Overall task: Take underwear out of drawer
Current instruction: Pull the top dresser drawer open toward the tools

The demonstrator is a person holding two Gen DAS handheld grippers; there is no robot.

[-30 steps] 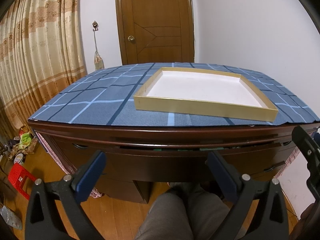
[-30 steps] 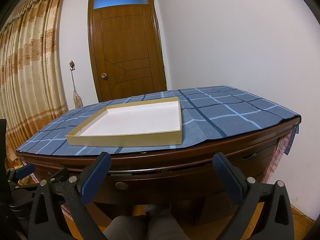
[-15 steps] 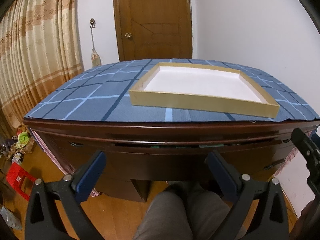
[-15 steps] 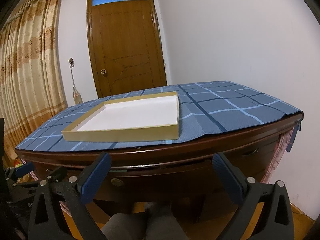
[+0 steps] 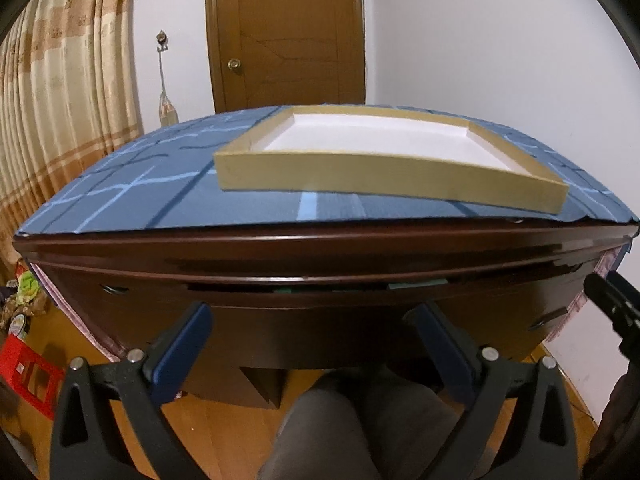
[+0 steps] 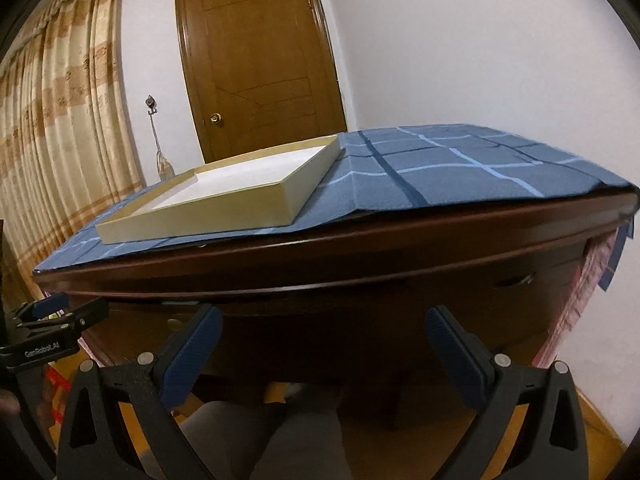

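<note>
Narrow drawer gap under desktop

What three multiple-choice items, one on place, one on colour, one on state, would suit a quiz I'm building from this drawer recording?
1. Where does the shallow tray sit?
A. on the floor
B. on the checked cloth atop the desk
C. inside the drawer

2. What colour are the gripper pads?
A. blue
B. red
C. white

3. How does the centre drawer stand?
A. pulled fully out
B. removed
C. nearly shut, with a narrow gap at the top

Answers:
1. B, the tray rests on the blue cloth.
2. A, both pads of the left gripper and the right gripper show blue.
3. C, only a thin slit shows above its front.
</note>
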